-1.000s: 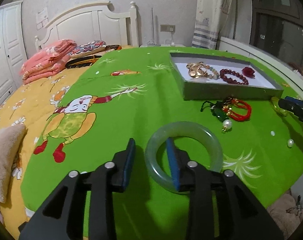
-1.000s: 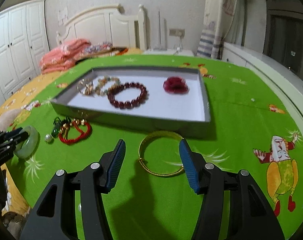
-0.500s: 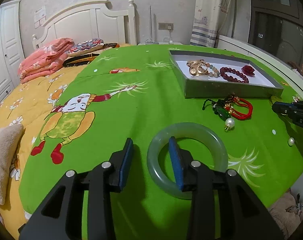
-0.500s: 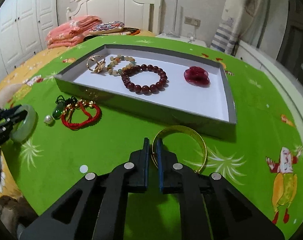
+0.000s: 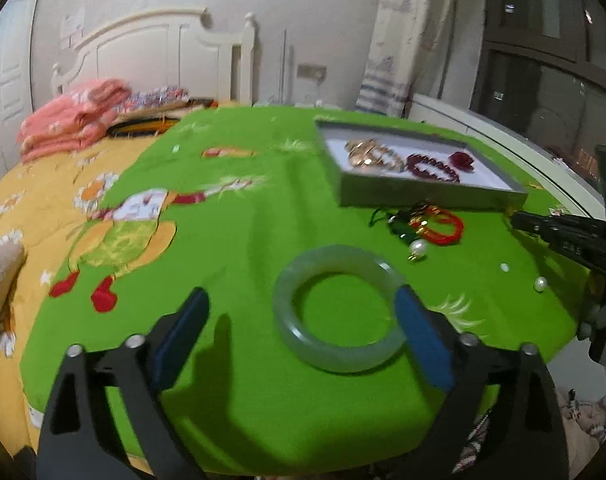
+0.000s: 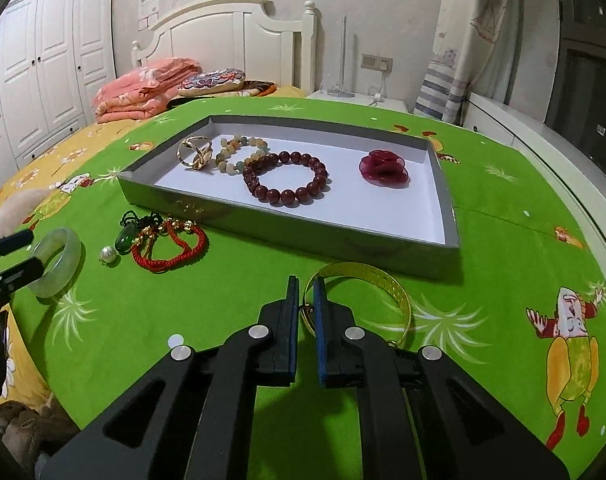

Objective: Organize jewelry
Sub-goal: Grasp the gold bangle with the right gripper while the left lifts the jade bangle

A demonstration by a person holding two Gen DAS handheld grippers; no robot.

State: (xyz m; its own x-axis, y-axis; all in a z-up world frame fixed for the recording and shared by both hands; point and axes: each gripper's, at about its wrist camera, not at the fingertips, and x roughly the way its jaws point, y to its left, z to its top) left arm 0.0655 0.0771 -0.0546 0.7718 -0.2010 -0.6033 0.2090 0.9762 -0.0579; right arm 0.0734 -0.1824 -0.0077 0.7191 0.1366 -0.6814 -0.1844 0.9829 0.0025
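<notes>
Gold bangle [image 6: 367, 298] lies on green cloth [image 6: 239, 312] just before grey tray [image 6: 295, 236], its rim clamped by right gripper [image 6: 304, 298]. Left gripper [image 5: 299, 318], jaws wide, straddles jade bangle [image 5: 339, 316] beside red cord bracelet [image 5: 435, 226].

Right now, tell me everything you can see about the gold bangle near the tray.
The gold bangle is a thin, shiny yellow-metal band with a finely textured face. It sits on the green cloth just in front of the grey tray, apart from its wall. The right gripper is shut on its near-left rim, one finger inside the hoop and one outside.
</notes>
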